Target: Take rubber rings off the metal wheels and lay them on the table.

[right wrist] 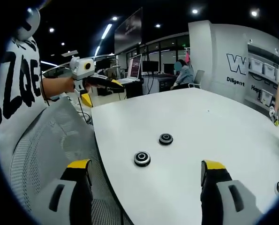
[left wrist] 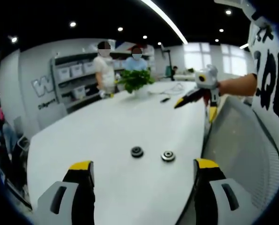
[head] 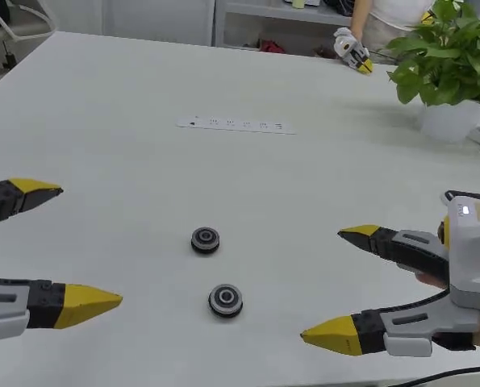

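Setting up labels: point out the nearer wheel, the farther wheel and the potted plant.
nearer wheel [head: 225, 300], head view, its centre hub.
farther wheel [head: 205, 239], head view, its centre hub.
potted plant [head: 445, 56], head view, its leaves.

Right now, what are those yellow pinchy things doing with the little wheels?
A person holds a two-jaw gripper in each hand over a white table. The left gripper and the right gripper are both open and hold nothing. Between them lie two small metal wheels, the nearer wheel and the farther wheel, each with its black rubber ring on. Neither gripper touches a wheel, and no loose ring lies on the table.
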{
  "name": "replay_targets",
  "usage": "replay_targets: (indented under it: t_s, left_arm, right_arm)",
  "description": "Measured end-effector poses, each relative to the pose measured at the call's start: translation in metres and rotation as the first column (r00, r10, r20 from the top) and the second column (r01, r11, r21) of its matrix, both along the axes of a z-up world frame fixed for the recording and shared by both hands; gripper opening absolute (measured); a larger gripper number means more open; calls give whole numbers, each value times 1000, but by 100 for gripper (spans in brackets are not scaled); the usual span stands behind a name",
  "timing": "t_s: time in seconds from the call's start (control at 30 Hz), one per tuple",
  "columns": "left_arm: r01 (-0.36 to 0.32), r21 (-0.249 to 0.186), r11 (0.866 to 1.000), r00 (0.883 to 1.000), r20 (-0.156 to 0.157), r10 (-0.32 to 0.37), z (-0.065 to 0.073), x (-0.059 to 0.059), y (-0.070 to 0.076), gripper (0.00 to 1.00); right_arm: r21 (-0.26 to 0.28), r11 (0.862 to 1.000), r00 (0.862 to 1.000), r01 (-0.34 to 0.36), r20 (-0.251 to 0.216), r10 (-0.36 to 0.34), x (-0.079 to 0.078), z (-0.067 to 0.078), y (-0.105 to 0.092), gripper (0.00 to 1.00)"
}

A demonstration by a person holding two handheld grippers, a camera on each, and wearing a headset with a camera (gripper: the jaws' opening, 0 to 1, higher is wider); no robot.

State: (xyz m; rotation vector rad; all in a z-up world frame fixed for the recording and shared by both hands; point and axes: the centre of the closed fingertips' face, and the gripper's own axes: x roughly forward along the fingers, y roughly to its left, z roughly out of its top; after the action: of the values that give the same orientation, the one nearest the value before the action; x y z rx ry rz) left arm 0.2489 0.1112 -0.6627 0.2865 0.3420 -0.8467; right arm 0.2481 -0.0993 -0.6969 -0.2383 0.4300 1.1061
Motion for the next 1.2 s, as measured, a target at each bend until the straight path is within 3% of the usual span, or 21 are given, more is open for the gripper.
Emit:
replay_targets:
  t_s: [1.2]
  left_arm:
    - [33,15,999,999,-3,-33,-3,-13,-8,89]
  right_arm:
    - [25,1000,1000,-16,10,16,-6,6,2,91]
